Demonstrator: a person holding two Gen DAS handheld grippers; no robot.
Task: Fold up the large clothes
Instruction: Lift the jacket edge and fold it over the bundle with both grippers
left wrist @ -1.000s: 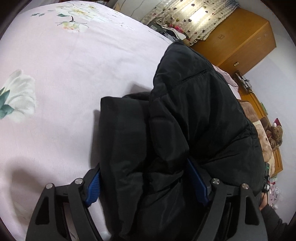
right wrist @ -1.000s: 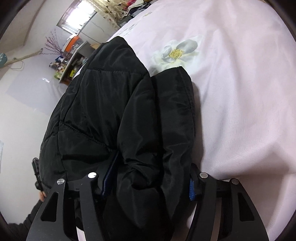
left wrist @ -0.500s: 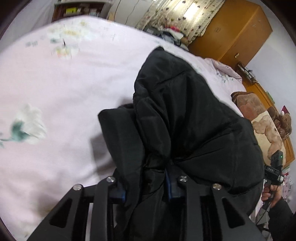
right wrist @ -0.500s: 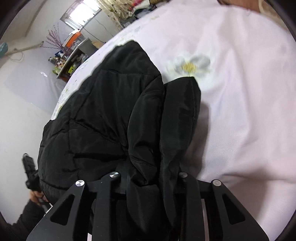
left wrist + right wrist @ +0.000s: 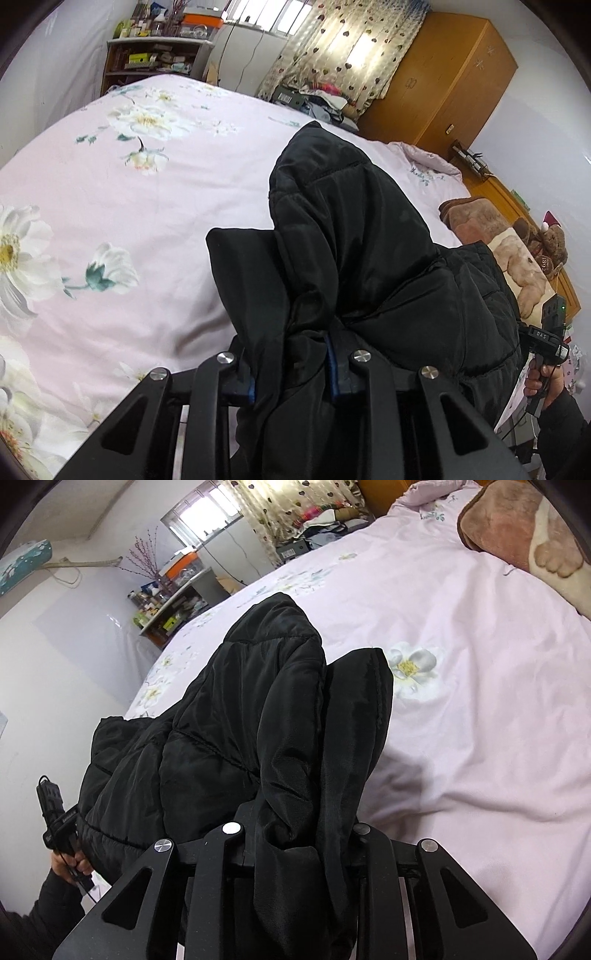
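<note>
A large black padded jacket [image 5: 354, 236] hangs bunched between my two grippers, lifted above a pink flowered bedsheet [image 5: 110, 192]. My left gripper [image 5: 291, 365] is shut on a thick fold of the jacket's near edge, its blue pads pressed into the cloth. My right gripper [image 5: 299, 834] is shut on the other end of the same edge of the jacket [image 5: 236, 709]; its pads are hidden by the fabric. The far part of the jacket droops toward the bed [image 5: 480, 686].
A brown and cream blanket [image 5: 502, 243] and a teddy bear [image 5: 550, 243] lie at the bed's right side. A wooden wardrobe [image 5: 443, 81], a curtained window and cluttered shelves [image 5: 155, 55] stand beyond the bed. The blanket also shows at the upper right of the right wrist view [image 5: 517, 520].
Both grippers have closed onto the jacket's edge and lifted it off the bed. The jacket now hangs bunched higher and the room beyond has come into view.
</note>
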